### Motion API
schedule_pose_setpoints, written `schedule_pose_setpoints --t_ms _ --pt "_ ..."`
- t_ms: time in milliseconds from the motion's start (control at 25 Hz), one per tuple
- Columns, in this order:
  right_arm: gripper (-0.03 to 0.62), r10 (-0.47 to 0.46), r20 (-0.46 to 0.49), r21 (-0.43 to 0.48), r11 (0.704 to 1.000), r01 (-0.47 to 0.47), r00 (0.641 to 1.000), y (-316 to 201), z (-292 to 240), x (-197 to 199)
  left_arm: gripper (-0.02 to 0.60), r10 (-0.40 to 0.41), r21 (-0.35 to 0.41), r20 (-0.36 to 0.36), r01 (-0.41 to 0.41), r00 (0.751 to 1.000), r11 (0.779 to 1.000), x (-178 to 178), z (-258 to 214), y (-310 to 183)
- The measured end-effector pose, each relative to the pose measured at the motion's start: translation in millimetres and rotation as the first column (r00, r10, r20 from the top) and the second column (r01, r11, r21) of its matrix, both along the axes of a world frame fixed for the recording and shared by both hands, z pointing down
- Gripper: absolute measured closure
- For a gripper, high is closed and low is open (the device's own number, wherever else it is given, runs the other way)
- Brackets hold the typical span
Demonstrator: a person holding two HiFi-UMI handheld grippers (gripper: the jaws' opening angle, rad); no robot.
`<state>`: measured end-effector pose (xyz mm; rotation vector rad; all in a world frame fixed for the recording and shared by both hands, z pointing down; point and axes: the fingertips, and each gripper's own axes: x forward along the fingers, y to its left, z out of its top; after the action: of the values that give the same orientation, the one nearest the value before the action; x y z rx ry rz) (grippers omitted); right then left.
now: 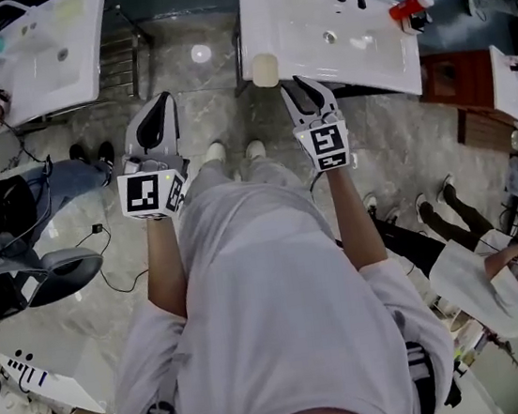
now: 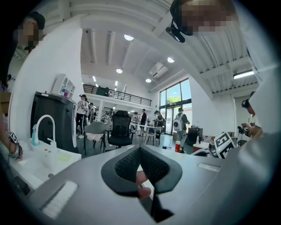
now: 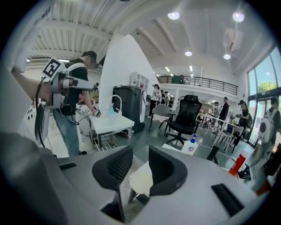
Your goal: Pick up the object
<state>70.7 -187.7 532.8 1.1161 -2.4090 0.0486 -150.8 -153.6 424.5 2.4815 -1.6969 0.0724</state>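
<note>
The object (image 1: 265, 70), a pale cream block, sits at the near left corner of the white worktop (image 1: 353, 61) in the upper middle of the head view. The right gripper (image 1: 308, 91) hovers just to its right, close to the worktop's front edge. In the right gripper view the right gripper's (image 3: 140, 151) jaws are spread apart with nothing pinched, and the object (image 3: 140, 180) shows through the gap, lower centre of the frame (whether a jaw touches it cannot be told). The left gripper (image 1: 158, 120) hangs over the floor, left of centre in the head view, well apart from the block. In its own view the left gripper's (image 2: 140, 149) jaws are pressed together at the tips, holding nothing.
</note>
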Motion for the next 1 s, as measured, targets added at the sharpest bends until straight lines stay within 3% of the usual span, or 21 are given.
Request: schedule_pose_setpoints --t_ms 400,760,1000 --pt "0.447 -0.161 -0.206 -0.121 0.983 0.138 0.965 -8.9 80.5 -13.3 0.583 -0.138 -0.044 0.025 0.139 0.99 0.989 -37.4 11.0 25.7" --pt "0.437 -0.292 -0.371 -0.211 0.951 0.226 0.881 -14.4 151.4 -15.7 0.583 -0.266 -0.081 0.049 0.269 0.963 0.96 -67.6 18.3 57.5" --pt "0.436 -0.379 -0.467 -0.247 0.924 0.293 0.799 -19.7 185.7 -17.7 0.583 -0.344 -0.105 0.056 0.349 0.937 0.931 -81.6 25.8 78.8"
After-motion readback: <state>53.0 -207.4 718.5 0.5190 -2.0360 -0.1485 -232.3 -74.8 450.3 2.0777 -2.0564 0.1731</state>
